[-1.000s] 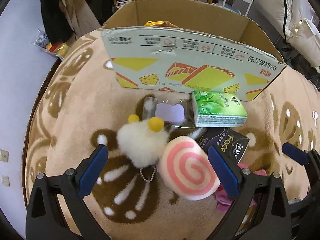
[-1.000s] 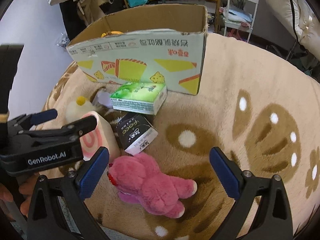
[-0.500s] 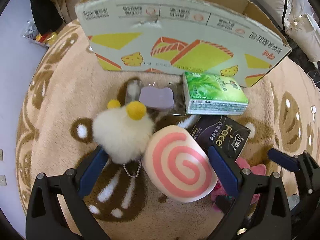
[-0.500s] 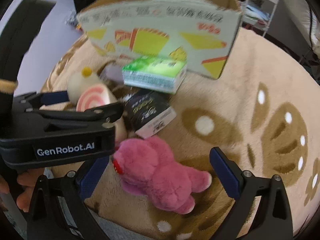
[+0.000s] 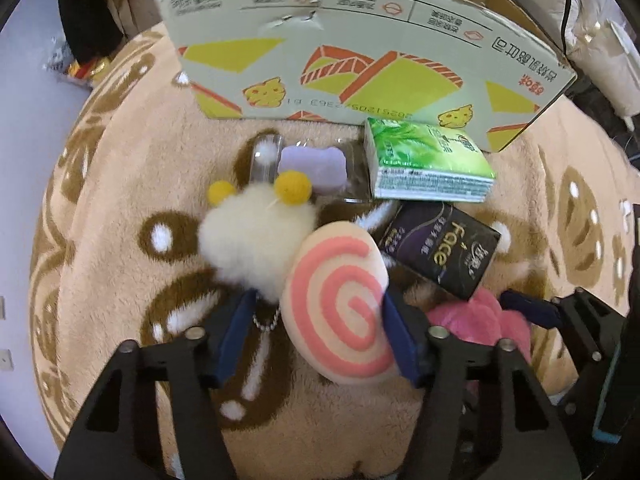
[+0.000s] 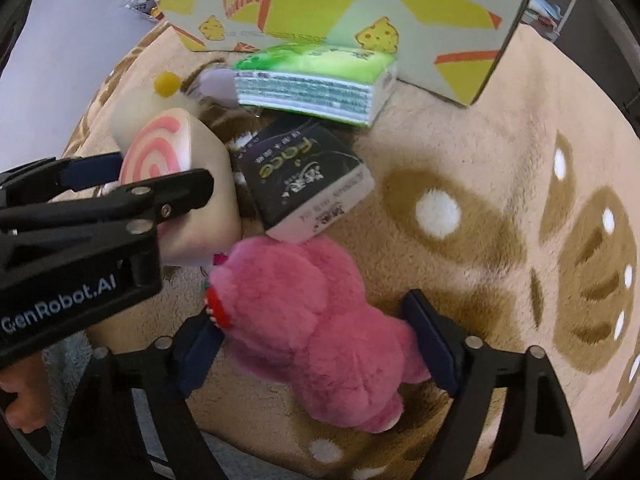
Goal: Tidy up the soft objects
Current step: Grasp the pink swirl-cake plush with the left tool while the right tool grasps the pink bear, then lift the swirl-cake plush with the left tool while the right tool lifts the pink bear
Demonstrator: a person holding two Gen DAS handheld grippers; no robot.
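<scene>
Both tongs stand spread — the left tongs [image 5: 316, 332] bracketing the swirl cushion [image 5: 336, 308], the right tongs [image 6: 316, 344] the pink plush [image 6: 316, 332] — so pinch each mid-body before lifting toward the cardboard box [image 5: 360, 56].

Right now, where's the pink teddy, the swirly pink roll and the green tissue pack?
pink plush bear [image 6: 316, 320], right wrist view, on its furry back.
swirl roll cushion [image 5: 340, 304], left wrist view, on its spiral face.
green tissue pack [image 5: 424, 152], left wrist view, on its top.
</scene>
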